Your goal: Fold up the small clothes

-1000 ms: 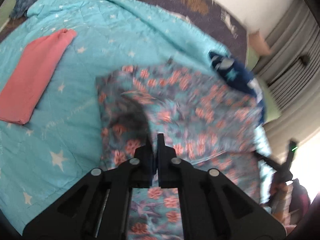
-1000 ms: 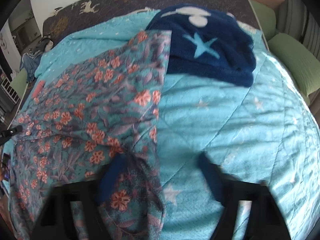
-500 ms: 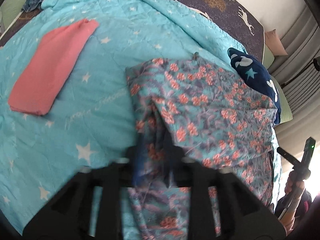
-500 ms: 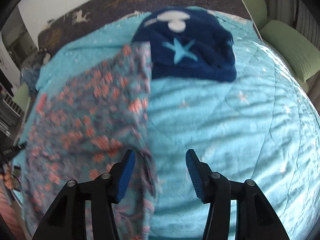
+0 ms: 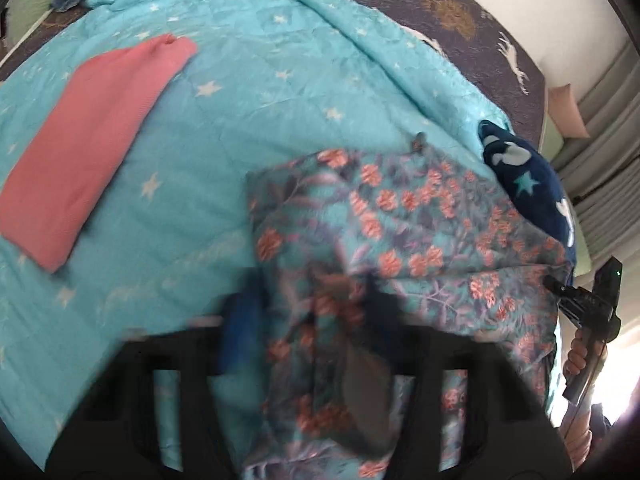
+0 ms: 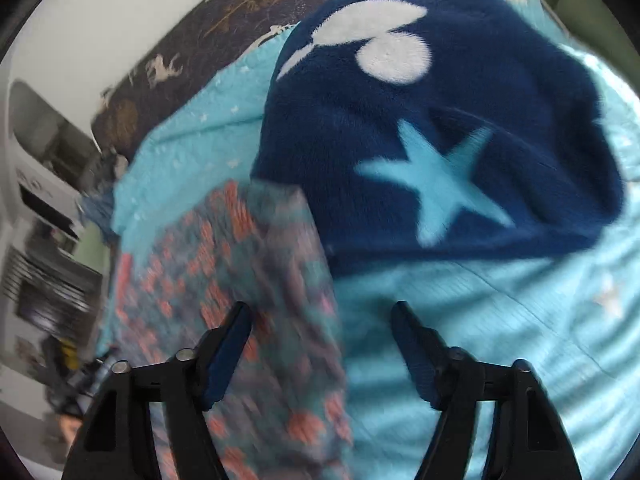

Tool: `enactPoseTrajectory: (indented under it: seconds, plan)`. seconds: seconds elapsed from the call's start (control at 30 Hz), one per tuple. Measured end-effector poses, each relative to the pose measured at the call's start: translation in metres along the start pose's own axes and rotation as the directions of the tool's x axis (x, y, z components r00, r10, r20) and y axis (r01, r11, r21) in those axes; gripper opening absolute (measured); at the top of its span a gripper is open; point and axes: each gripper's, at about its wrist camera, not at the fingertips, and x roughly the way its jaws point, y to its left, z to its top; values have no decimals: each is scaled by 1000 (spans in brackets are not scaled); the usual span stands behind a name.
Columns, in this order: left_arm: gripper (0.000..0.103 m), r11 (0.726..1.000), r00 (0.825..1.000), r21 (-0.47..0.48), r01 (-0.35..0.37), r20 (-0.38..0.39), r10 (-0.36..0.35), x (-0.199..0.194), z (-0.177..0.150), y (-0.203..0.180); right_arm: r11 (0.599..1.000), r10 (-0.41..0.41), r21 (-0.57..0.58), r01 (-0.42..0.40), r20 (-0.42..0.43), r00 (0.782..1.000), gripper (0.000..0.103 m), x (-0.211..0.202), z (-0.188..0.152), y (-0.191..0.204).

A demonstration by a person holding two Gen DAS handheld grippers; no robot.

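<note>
Left gripper [image 5: 308,320] blurred, jaws just narrowing around teal floral-print cloth [image 5: 400,232], pinch unclear. Right gripper [image 6: 320,340] gapes, floral edge between fingers, untouched; navy star fleece [image 6: 440,140] closer than before.

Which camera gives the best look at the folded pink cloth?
The left wrist view. The pink cloth lies in full there, a long folded strip on the starry turquoise quilt. The right wrist view does not show it at all.

One floral garment [image 5: 404,236], one pink folded cloth [image 5: 88,144], one navy fleece [image 6: 432,128], one quilt [image 5: 248,92]
</note>
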Motion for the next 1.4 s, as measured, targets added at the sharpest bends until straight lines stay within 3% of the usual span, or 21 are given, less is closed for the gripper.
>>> enactPoseTrajectory:
  seconds: [0.13,0.23,0.3,0.33,0.37,0.43,0.53,0.67,0.8,0.9,1.03,1.13,1.4]
  plan:
    - [19,999,996,0,-42,73,42,-18,3,3,979,-82,-173,105,138,987,6,-23,-4,41]
    - [19,995,992,-53,-86,90,90,-21,-1,20,950,-159,-246,193,153,975,10,-18,-3,44]
    - [20,992,991,-77,-96,81,102,-20,-8,26,920,-266,-271,284,103,959,29,0,-6,37]
    - [24,994,993,-75,-81,75,86,-22,-15,26,896,-348,-261,359,88,933,44,8,-12,32]
    - [27,995,994,-65,-74,73,78,-24,-20,24,890,-370,-252,381,92,925,49,8,-20,29]
    - [44,996,992,-26,-85,88,87,-36,-39,17,900,-339,-251,356,107,934,49,-4,-35,26]
    - [57,999,994,21,-38,104,35,-57,-67,6,921,-290,-234,310,117,950,53,-38,-62,21]
    - [57,996,995,86,10,98,-18,-81,-105,-9,942,-209,-251,222,79,975,58,-82,-105,9]
    - [58,993,995,121,1,100,-13,-100,-139,-20,953,-191,-234,194,32,981,58,-116,-152,-7]
    - [58,990,995,139,-6,102,-8,-115,-163,-27,971,-129,-202,125,-10,992,58,-134,-188,-14]
    - [58,981,995,195,13,95,-32,-140,-193,-37,970,-98,-228,85,-45,994,59,-156,-226,-14]
    - [66,973,994,227,-39,108,14,-156,-218,-41,964,-125,-242,109,-51,991,62,-166,-252,-12]
    - [68,976,998,215,-35,59,23,-167,-269,-36,985,-44,-168,33,-57,997,63,-187,-297,-24]
